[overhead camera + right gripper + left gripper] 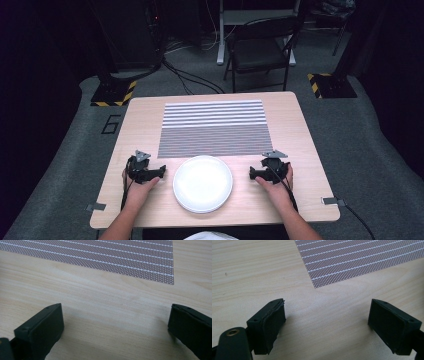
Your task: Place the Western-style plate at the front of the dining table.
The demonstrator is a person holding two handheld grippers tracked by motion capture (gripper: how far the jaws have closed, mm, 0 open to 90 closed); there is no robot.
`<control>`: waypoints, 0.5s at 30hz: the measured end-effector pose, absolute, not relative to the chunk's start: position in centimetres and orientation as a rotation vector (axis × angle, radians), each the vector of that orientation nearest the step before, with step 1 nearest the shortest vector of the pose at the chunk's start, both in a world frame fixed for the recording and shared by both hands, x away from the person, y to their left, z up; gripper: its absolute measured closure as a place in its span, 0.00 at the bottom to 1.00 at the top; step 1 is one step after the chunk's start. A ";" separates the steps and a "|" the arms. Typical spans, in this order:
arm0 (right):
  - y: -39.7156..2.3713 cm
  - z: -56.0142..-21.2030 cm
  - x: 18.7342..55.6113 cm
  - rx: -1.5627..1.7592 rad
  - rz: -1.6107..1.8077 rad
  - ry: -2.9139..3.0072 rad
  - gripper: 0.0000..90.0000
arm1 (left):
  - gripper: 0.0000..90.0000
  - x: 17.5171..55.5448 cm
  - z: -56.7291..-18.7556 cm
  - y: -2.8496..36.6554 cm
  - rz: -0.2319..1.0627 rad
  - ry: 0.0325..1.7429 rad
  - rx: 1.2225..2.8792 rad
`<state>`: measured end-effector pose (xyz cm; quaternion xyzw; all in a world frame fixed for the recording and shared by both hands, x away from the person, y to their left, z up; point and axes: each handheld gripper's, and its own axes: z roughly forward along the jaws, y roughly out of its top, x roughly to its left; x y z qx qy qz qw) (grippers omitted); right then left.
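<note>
Wooden table (295, 130) carries a striped mat (215, 127) and white plate (202, 183); each flanking hand-held gripper gapes wide, empty.

White plate (202, 183) near the front of a wooden table (300, 150); striped mat (215, 128) beyond (folding chair (260, 47) behind)

On the table (300, 150), a plate (202, 183) lies before the mat (215, 127), between both tongs.

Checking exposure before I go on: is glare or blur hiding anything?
High view: the plate is blown out white, its surface detail lost, and the room behind is dark. Both gripper views: the mat and table are sharp, with soft jaw shadows.
</note>
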<state>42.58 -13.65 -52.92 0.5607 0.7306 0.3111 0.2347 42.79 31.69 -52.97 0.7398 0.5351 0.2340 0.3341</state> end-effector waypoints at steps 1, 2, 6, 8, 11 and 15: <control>-13.6 -52.9 42.6 1.540 0.852 2.003 0.00 | 0.16 42.8 -53.0 31.7 0.611 1.397 1.931; -13.6 -52.9 42.6 1.539 0.852 2.003 0.00 | 0.16 42.8 -53.0 31.7 0.611 1.397 1.931; -13.6 -52.9 42.6 1.536 0.848 2.004 0.00 | 0.16 42.8 -53.0 31.7 0.611 1.397 1.931; -13.6 -52.9 42.5 1.538 0.849 2.003 0.00 | 0.16 42.8 -53.0 31.7 0.613 1.399 1.930; -13.6 -52.9 42.6 1.539 0.846 2.004 0.00 | 0.16 42.8 -53.0 31.7 0.612 1.398 1.931; -13.7 -52.9 42.5 1.533 0.842 2.008 0.00 | 0.15 42.8 -53.0 31.7 0.611 1.398 1.931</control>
